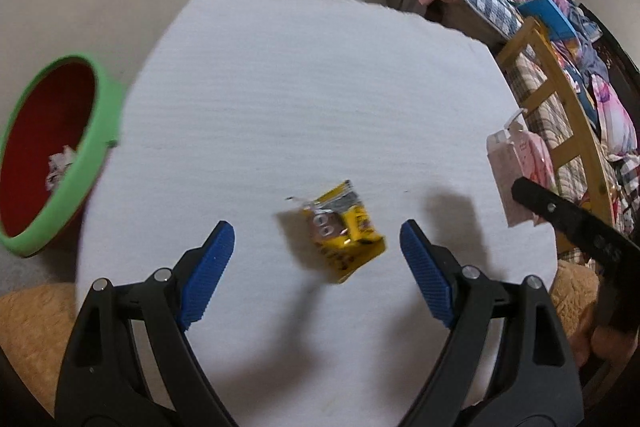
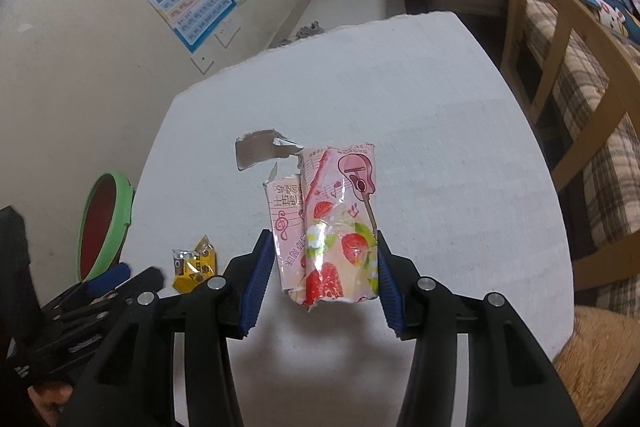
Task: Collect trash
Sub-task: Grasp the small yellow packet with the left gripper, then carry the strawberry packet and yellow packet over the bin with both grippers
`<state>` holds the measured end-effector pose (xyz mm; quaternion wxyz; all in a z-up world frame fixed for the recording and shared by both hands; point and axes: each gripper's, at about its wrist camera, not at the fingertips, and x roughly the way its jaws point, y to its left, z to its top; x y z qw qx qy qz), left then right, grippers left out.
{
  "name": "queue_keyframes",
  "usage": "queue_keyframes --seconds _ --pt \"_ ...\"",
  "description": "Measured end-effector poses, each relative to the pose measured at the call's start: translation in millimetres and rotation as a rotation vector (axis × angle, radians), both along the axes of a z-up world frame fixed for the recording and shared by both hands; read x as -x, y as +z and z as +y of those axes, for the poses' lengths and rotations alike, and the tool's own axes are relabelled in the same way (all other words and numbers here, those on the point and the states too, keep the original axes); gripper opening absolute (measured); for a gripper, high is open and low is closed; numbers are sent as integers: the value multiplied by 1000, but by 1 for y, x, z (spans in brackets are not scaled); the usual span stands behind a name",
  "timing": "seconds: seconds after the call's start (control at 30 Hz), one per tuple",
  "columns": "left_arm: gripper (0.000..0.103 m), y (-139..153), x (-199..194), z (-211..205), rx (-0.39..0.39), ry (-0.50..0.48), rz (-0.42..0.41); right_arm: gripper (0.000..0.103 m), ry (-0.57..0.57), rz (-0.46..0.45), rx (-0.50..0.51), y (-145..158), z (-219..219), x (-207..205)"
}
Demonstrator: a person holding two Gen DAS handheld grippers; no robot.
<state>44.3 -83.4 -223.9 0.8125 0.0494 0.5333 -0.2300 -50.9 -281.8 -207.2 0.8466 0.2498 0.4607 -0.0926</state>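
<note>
Left tool, blue-padded fingers spread wide and released, hovers over a crumpled yellow foil snack wrapper lying on the white foam-covered worktop. Right tool is clenched on a torn pink strawberry-printed biscuit packet, held upright above the worktop. A red bin with green rim, holding crumpled paper, stands beside the worktop's left edge.

Both wrist views look down, close, sharing the white table.
</note>
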Motion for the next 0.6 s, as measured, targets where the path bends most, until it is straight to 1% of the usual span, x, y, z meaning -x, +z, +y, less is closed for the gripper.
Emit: queue_keyframes --seconds 0.07,0.1,0.17,0.23,0.3,0.4,0.5,0.6 --pt "51 -17 -4 -13 -16 -16 39 47 -15 -9 -5 0 0 3" --pt "38 -25 -6 -18 -26 -29 67 47 -21 -8 -7 0 0 3" --pt "36 -28 -3 -24 -23 -43 62 47 -19 -15 -3 3 2 5" --pt "29 -25 0 -26 -11 -66 60 47 -12 -23 22 8 4 7" --pt "26 -19 4 -23 -13 -70 39 47 -14 -26 31 10 4 7" --pt "23 -10 7 -14 -6 -49 18 47 -22 -32 17 11 3 6" --pt "23 2 9 -3 -2 -11 -13 47 -13 -38 19 14 7 5" --pt "22 17 10 10 0 20 -63 47 2 -48 23 19 12 4"
